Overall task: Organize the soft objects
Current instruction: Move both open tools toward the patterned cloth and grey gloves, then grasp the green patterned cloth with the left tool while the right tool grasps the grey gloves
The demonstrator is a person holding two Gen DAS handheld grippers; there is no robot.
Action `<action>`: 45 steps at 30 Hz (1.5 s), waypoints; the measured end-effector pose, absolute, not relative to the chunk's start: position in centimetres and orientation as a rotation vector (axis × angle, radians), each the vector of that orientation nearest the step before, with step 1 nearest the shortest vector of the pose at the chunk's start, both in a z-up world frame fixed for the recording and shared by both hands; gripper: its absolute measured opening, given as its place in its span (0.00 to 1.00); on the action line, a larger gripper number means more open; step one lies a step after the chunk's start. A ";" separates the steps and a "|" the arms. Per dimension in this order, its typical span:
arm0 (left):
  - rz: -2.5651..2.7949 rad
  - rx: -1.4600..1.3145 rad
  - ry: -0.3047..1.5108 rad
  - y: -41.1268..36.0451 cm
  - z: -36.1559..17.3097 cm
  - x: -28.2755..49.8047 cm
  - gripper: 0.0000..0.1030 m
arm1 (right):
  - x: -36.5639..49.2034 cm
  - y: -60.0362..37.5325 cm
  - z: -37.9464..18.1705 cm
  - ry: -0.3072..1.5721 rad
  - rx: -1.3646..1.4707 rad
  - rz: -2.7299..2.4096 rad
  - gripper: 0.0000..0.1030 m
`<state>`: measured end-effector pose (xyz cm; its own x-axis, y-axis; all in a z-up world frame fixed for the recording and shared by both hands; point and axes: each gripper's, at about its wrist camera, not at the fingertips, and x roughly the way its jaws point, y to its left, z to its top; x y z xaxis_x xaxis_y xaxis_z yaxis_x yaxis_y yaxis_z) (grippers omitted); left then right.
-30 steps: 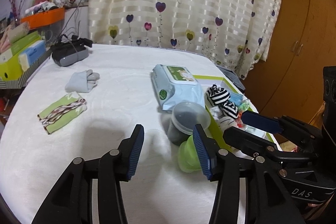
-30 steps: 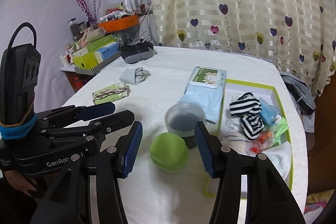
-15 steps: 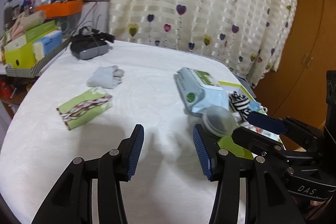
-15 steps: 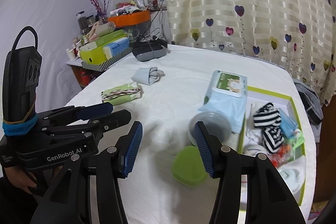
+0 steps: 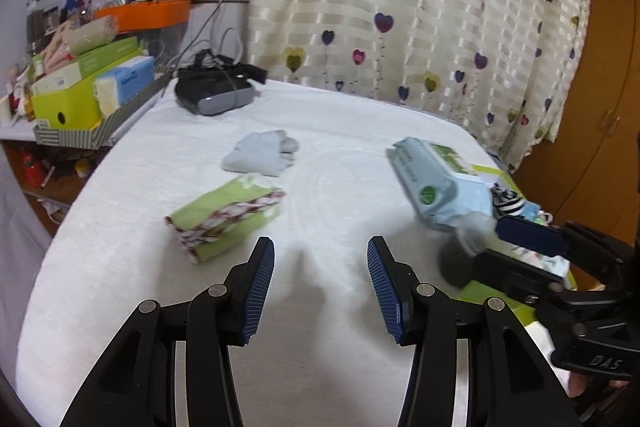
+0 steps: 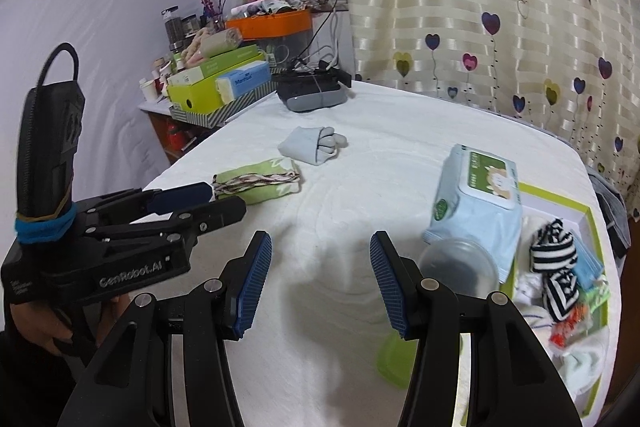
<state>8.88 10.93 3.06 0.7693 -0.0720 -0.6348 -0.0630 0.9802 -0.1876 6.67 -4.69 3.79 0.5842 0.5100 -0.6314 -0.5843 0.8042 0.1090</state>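
A folded green patterned cloth [image 5: 224, 217] lies on the white table, ahead and left of my left gripper [image 5: 320, 287], which is open and empty. A rolled grey sock bundle [image 5: 260, 157] lies beyond it. In the right wrist view the green cloth [image 6: 260, 183] and grey sock bundle [image 6: 314, 145] lie ahead left. My right gripper [image 6: 320, 287] is open and empty. A green-rimmed tray [image 6: 588, 223] at the right holds striped socks [image 6: 554, 251] and other soft items.
A blue wet-wipes pack [image 6: 476, 203] lies by the tray, with a dark lidded container [image 6: 460, 267] and a green lid [image 6: 394, 363] in front of it. A black headset [image 5: 214, 93] sits at the table's far side. Boxes crowd a shelf [image 5: 80, 95] on the left.
Both grippers have swung left. The green cloth and grey socks now lie nearer the centre of each view, and the container and tray have slid to the right edge. Both stay open.
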 end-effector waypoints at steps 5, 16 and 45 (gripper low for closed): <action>0.006 -0.195 0.705 13.4 2.3 9.7 0.46 | 7.2 -3.2 3.4 0.718 -0.133 0.649 0.51; -0.008 -0.074 0.728 17.2 0.7 14.0 0.46 | 8.6 -0.9 2.6 0.743 -0.149 0.671 0.51; 0.006 -0.121 0.778 18.9 -1.0 14.7 0.23 | 13.1 1.5 2.7 0.778 -0.067 0.627 0.51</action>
<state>14.69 18.91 -1.02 0.7126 -0.0392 -0.7005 -0.0500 0.9931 -0.1065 13.09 1.53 2.67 0.5410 0.5033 -0.6738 -0.5513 0.8173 0.1678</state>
